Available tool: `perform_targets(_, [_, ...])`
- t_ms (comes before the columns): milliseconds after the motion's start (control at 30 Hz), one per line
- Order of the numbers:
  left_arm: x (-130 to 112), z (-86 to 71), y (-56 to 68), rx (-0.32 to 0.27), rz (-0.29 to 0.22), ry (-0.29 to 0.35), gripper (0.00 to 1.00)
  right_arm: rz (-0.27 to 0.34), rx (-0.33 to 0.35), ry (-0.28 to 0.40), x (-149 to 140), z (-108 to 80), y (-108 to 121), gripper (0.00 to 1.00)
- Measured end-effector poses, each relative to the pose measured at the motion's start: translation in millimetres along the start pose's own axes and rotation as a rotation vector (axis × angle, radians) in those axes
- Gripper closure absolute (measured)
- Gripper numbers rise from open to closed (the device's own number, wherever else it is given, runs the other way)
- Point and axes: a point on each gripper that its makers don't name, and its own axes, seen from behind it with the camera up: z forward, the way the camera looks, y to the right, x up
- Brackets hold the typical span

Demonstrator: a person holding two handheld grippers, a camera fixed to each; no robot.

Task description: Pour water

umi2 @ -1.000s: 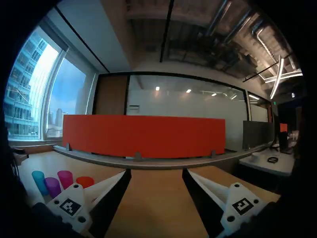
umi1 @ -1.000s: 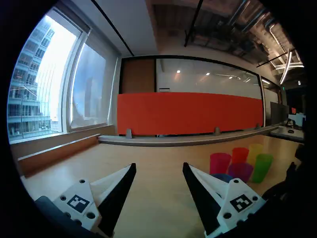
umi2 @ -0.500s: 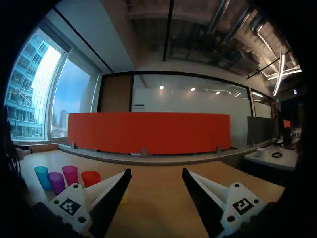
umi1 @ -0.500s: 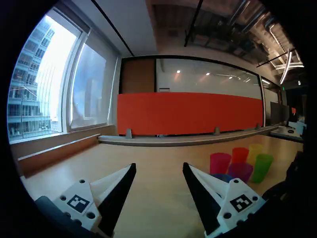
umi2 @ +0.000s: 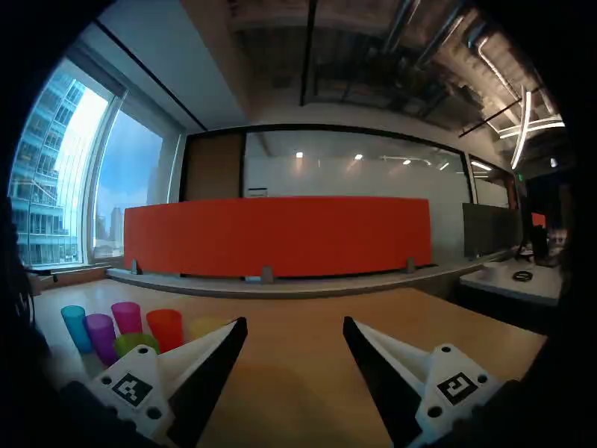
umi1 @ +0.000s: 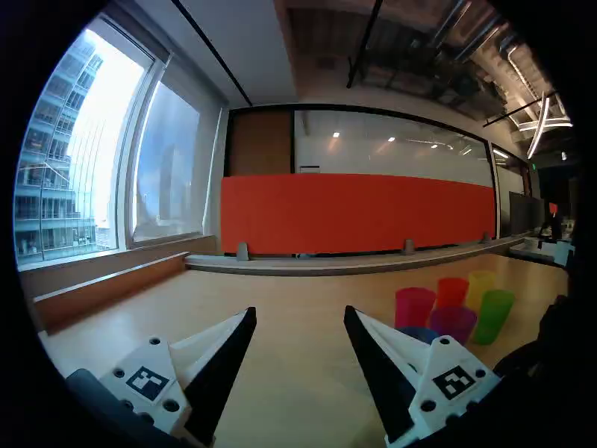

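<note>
Cups (umi1: pixel 451 321) of translucent plastic crowd a wood desk (umi1: pixel 298 295); we hold left gripper (umi1: pixel 298 328) left of them, right gripper (umi2: pixel 295 336) right, fingers wide.

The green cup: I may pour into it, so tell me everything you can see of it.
The green cup is a translucent, plastic-looking tumbler, standing upright on the wooden table at the right edge of the cluster in the left gripper view, beside the purple cup, before the yellow cup. Its contents cannot be told.
</note>
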Motion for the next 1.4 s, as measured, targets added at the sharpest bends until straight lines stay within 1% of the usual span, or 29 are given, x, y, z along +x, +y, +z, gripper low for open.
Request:
perform_targets(367, [-1.0, 0.4, -0.2, 0.0, 0.0, 0.0, 0.13, -0.014, -0.004, -0.012, -7.7, 0.1, -0.8, 0.0])
perform_targets(800, [-0.6, 0.5, -0.3, 0.0, 0.0, 0.0, 0.13, -0.018, -0.01, -0.046, -16.5, -1.0, -3.2, 0.0])
perform_targets(1400, [-0.6, 0.4, 0.1, 0.0, 0.0, 0.0, 0.13, -0.017, -0.006, -0.047, -16.7, -0.8, -7.6, 0.0])
